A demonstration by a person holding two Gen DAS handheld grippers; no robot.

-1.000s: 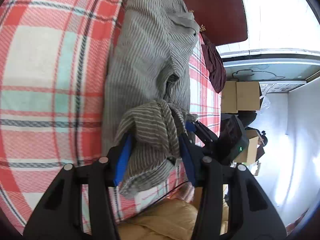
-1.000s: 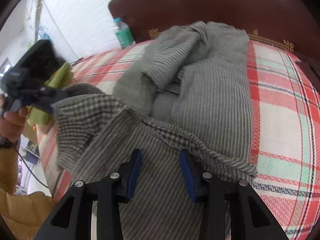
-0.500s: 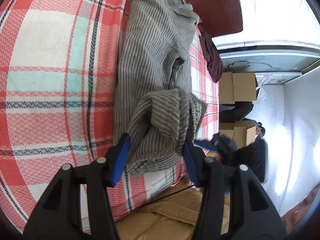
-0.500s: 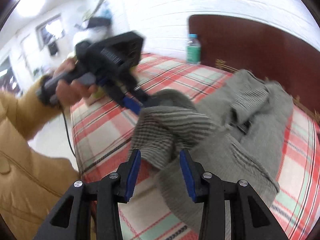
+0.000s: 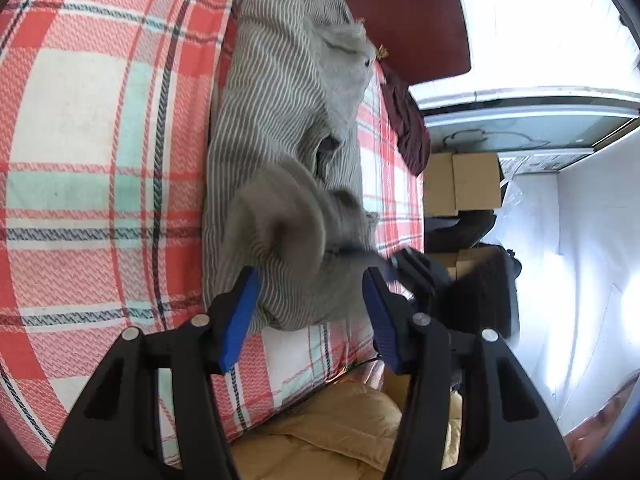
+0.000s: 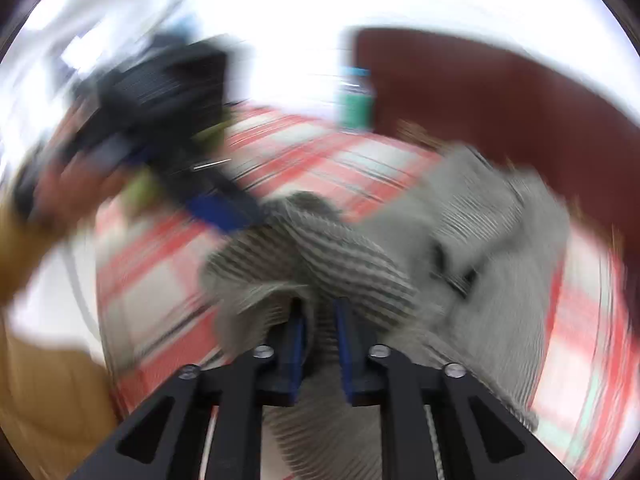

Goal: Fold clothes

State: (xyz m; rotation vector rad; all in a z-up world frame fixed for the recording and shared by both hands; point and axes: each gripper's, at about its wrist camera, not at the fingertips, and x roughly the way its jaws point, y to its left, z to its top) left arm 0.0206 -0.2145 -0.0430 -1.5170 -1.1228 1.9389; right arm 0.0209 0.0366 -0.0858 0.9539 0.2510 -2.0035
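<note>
A grey striped garment (image 5: pixel 280 128) lies lengthwise on the red plaid bed cover (image 5: pixel 80 120), its near end bunched and blurred. My left gripper (image 5: pixel 308 304) is open, its blue pads on either side of the garment's near end and clear of it. In the right wrist view, which is motion-blurred, my right gripper (image 6: pixel 320 332) is shut on a fold of the same garment (image 6: pixel 328 256). The left gripper (image 6: pixel 216 204) shows there at the left, held by a hand, its tip close to the cloth.
A dark red headboard (image 5: pixel 384 12) bounds the far end of the bed. A dark maroon cloth (image 5: pixel 408 128) hangs at the bed's right edge, with cardboard boxes (image 5: pixel 460 188) beyond. A bottle (image 6: pixel 354 96) stands by the headboard. The person's tan jacket (image 5: pixel 332 432) is below.
My left gripper has let go of the garment's end and opened wider. My right gripper has closed on the cloth and is moving fast, so its view has blurred.
</note>
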